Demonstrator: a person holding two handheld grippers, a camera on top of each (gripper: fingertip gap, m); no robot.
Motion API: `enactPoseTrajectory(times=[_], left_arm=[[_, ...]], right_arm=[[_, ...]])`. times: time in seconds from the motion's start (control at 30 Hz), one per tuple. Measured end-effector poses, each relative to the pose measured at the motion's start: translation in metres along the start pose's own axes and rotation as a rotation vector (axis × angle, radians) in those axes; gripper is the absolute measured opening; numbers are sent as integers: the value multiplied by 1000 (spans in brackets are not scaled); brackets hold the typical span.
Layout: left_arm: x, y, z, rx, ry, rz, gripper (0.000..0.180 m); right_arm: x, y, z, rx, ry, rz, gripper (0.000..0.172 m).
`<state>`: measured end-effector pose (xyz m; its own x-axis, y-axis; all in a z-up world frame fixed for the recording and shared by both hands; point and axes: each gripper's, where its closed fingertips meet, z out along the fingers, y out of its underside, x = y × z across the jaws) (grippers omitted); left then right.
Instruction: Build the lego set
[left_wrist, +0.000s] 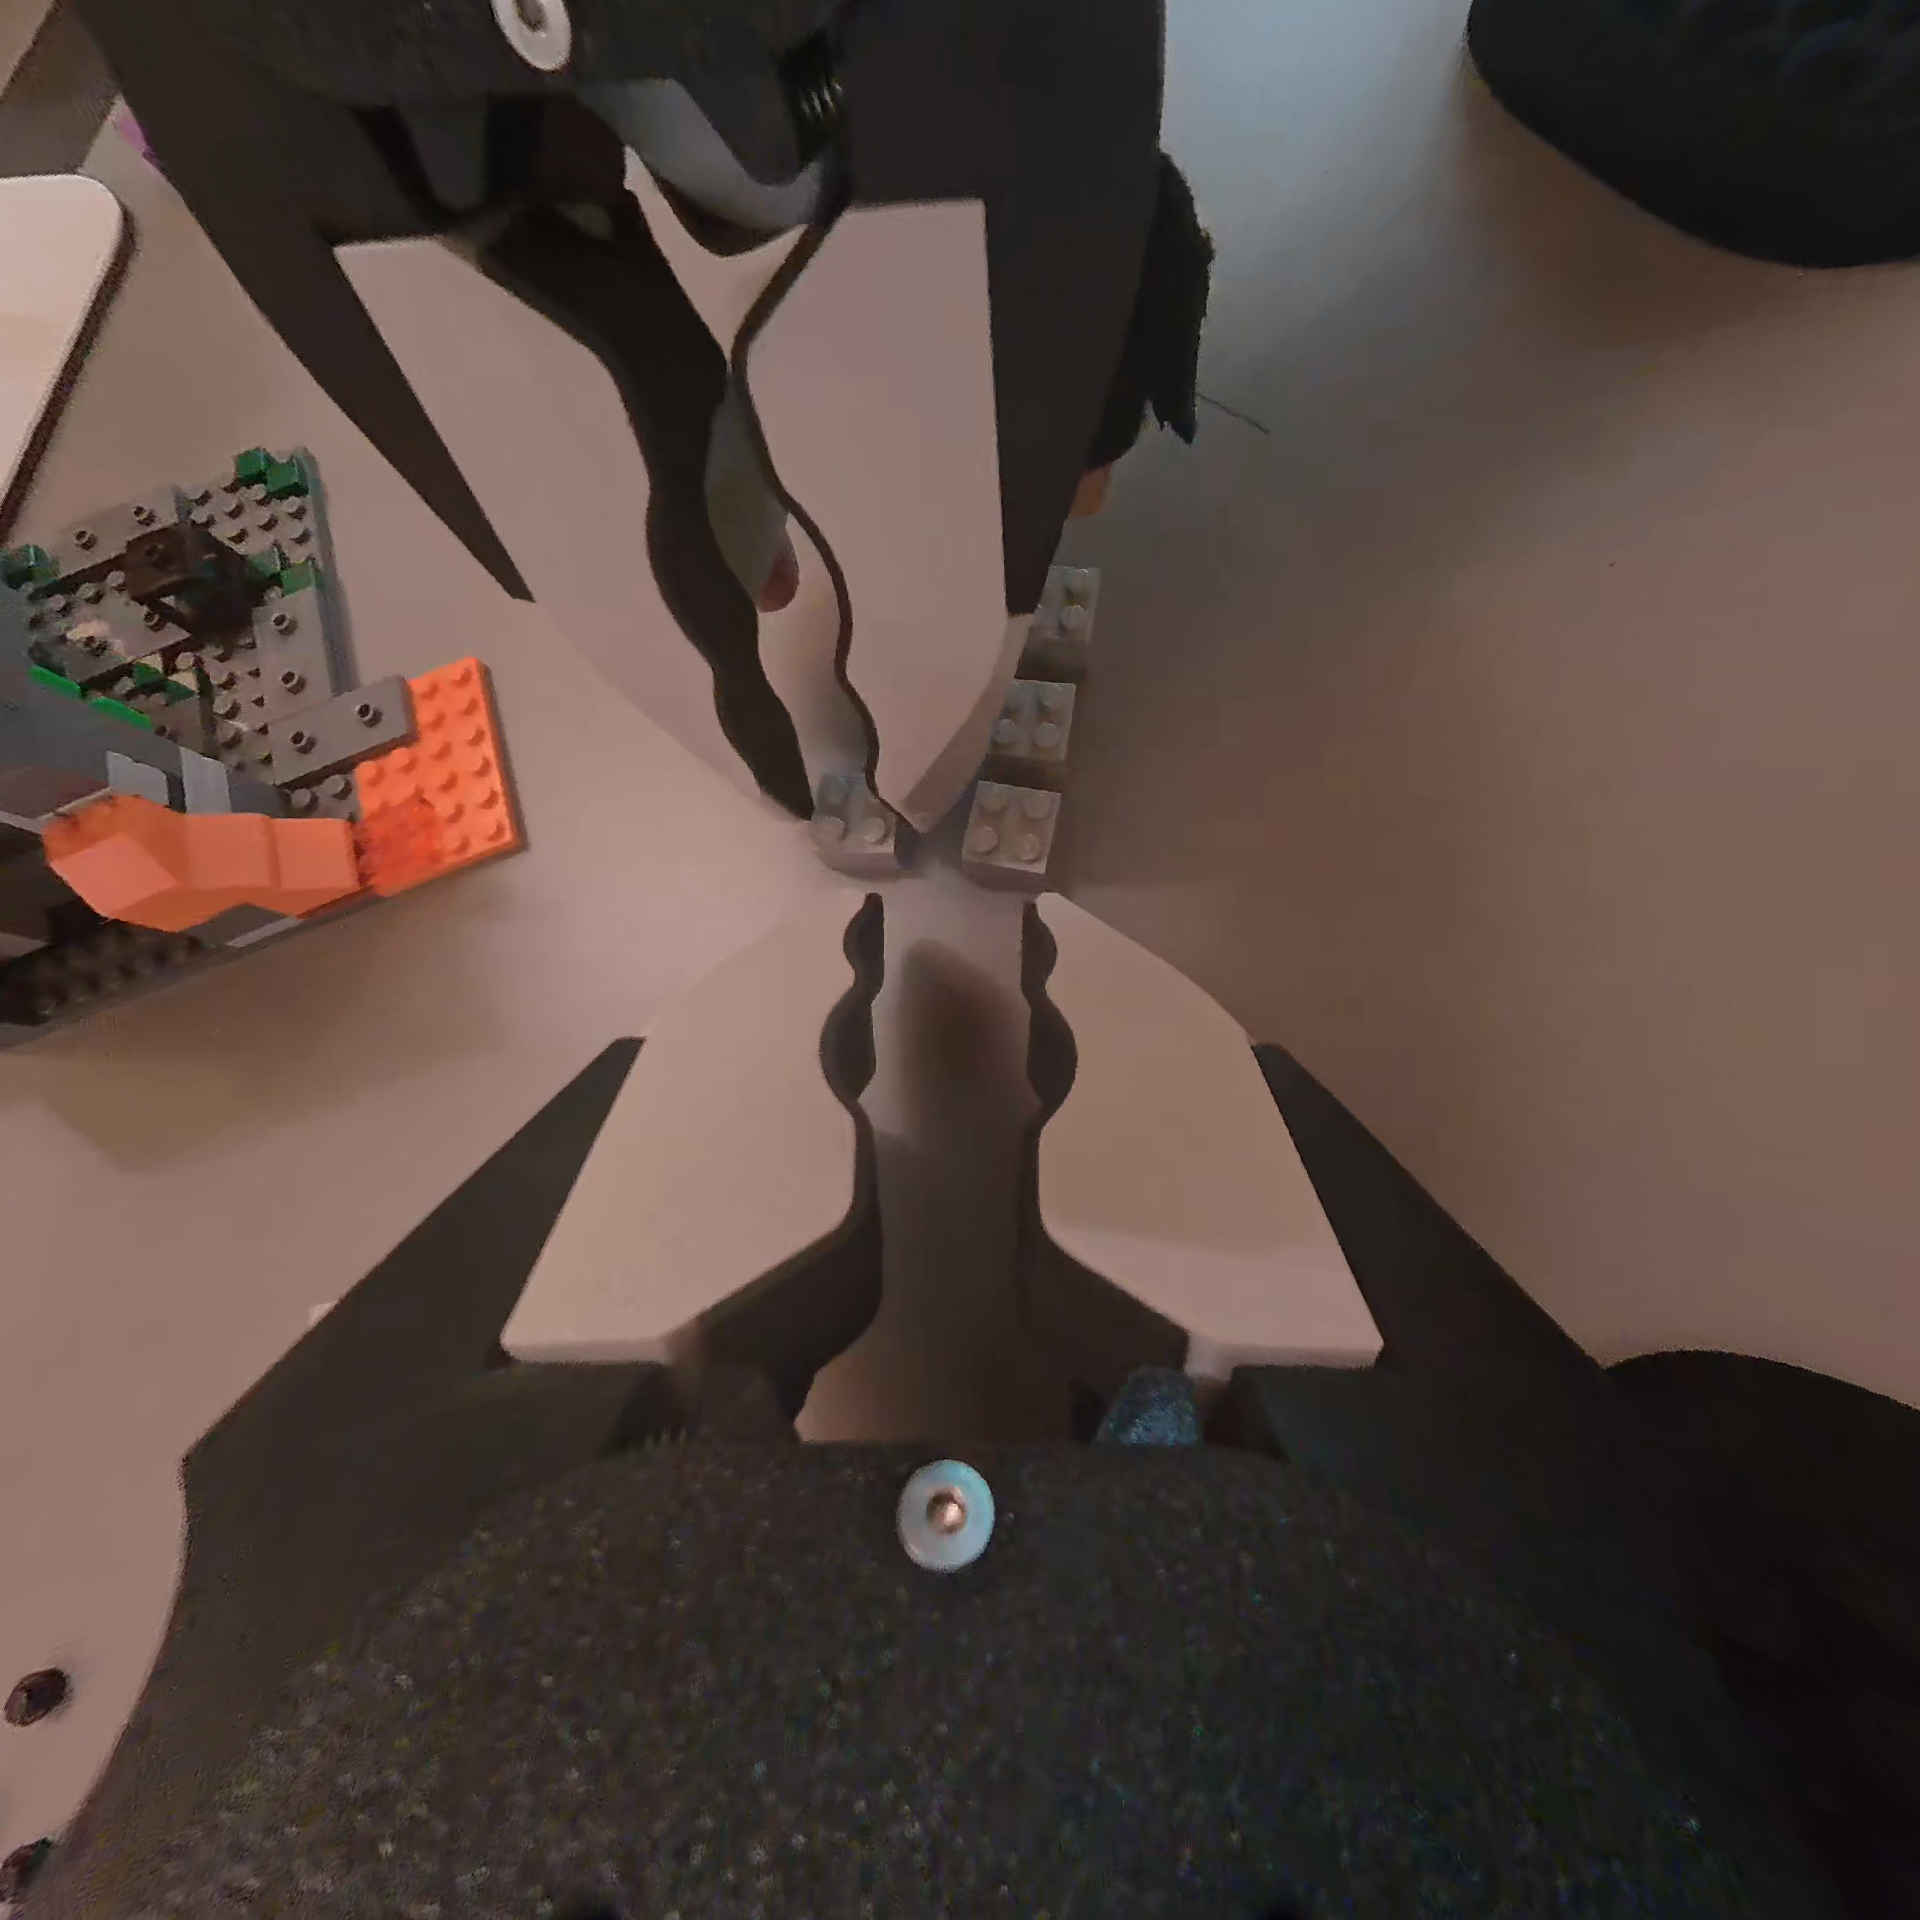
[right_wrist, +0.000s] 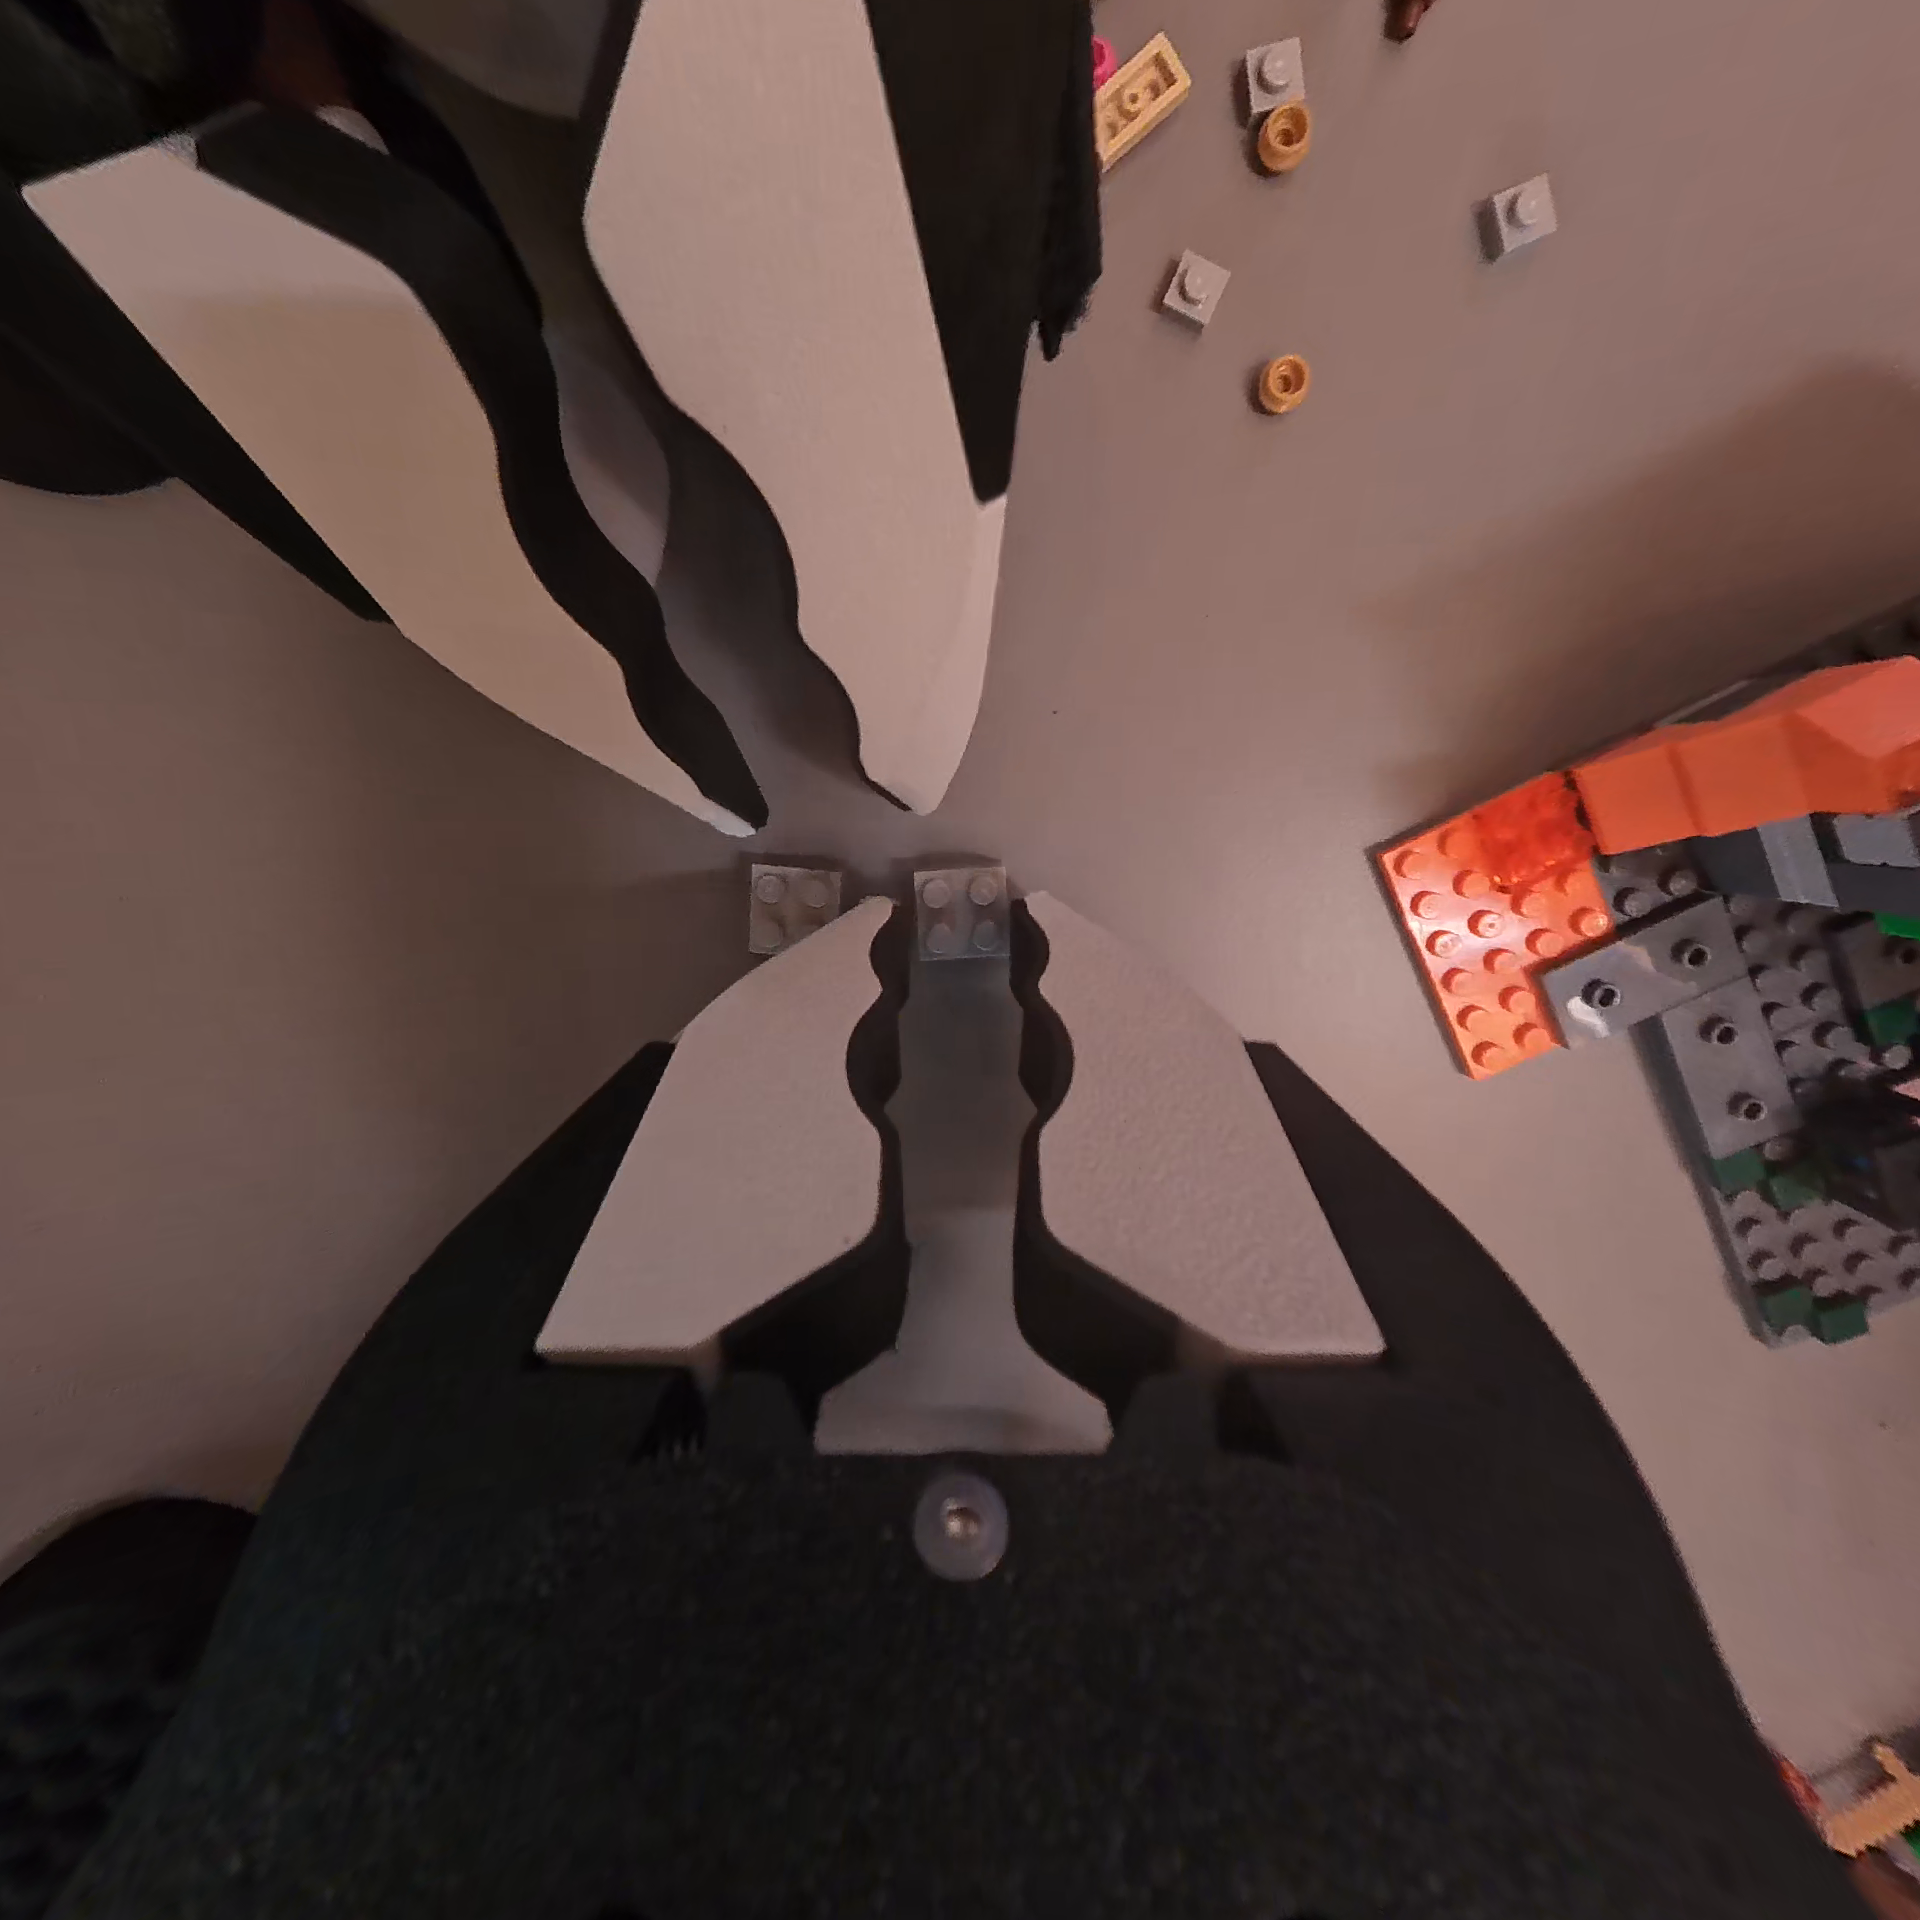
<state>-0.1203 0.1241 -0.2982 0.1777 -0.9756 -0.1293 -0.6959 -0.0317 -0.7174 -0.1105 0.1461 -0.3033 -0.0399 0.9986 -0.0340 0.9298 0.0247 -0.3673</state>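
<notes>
My right gripper (right_wrist: 954, 906) is shut on a small grey 2x2 brick (right_wrist: 961, 914), with a pad against each side, low over the pale table (right_wrist: 1195, 644). The left wrist view shows the same brick (left_wrist: 854, 821) pinched between the right gripper's fingertips. A second grey 2x2 brick (right_wrist: 790, 899) lies just left of it. My left gripper (left_wrist: 948, 906) is open and empty, its tips facing the right gripper's tips a short way from the held brick. More grey 2x2 bricks lie in a row beside it: (left_wrist: 1013, 831), (left_wrist: 1034, 717), (left_wrist: 1070, 603).
A grey brick build with an orange plate (left_wrist: 447, 769) and an orange sloped part (left_wrist: 197, 862) stands to the side; it also shows in the right wrist view (right_wrist: 1486, 935). Small loose grey (right_wrist: 1195, 286), gold (right_wrist: 1285, 382) and tan (right_wrist: 1143, 99) pieces lie farther off. A white board (left_wrist: 52, 312) lies at one edge. Only a small space, under 4 cm, lies between the two pairs of fingers.
</notes>
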Motion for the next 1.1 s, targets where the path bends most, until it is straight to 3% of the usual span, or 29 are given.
enactPoseTrajectory(times=[0.13,0.33,0.6,0.67,1.1], left_arm=[[0,0,0,1,-5,0,25],[-2,-1,-2,8,-10,-5,24],[-3,-5,-5,27,-14,-11,24],[-3,-5,-5,27,-15,-9,23],[-3,-5,-6,23,-22,-2,23]], right_arm=[[-1,-2,-12,38,-22,23,20],[-14,22,-30,-37,-5,-37,24],[-31,49,-20,-161,26,-83,27],[-31,50,-18,-163,29,-81,16],[1,30,-13,-92,54,-6,16]])
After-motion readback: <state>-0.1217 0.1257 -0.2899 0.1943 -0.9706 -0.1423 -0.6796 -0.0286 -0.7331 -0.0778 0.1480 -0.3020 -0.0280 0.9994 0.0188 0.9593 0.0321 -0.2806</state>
